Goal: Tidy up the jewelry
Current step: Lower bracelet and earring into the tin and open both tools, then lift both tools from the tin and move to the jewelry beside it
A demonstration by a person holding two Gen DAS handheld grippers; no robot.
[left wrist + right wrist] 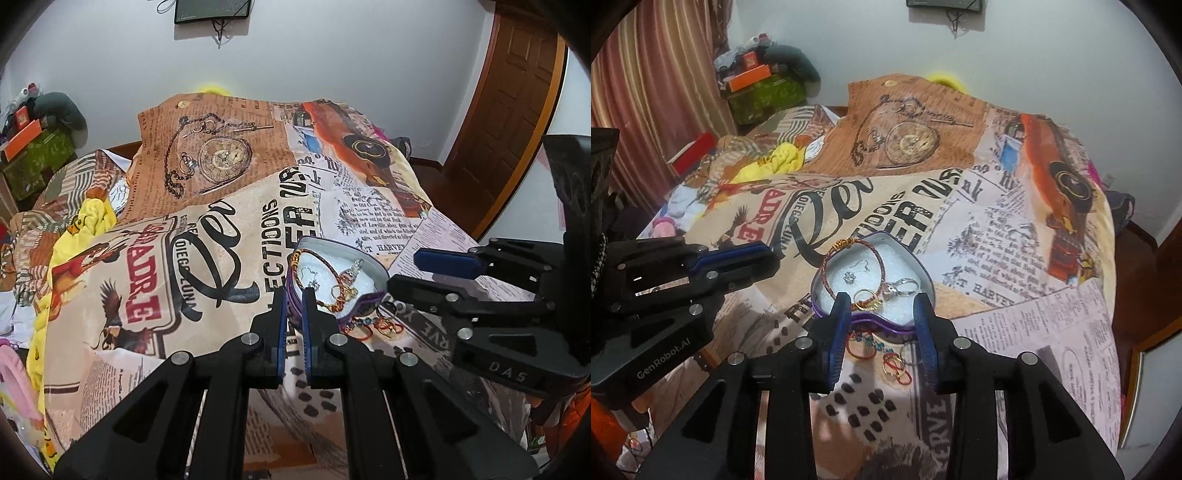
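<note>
Jewelry pieces sit in a purple heart-shaped tin lined with white foam [916, 275], which rests on a newspaper-print bedspread [997, 236] near its front edge. A braided red-and-gold bracelet [849, 248] arcs along the tin's far and left rim, a small silver earring [849, 275] lies on the foam, and gold rings [866, 297] with a silver charm [899, 288] sit nearer the front wall. More loose red and gold rings [894, 365] lie on the bedspread just in front of the tin. The right gripper [882, 314] is spread wide, jaws flanking the tin's front. The left gripper [294, 297] is nearly closed, gripping nothing, just beside the tin's left wall.
</note>
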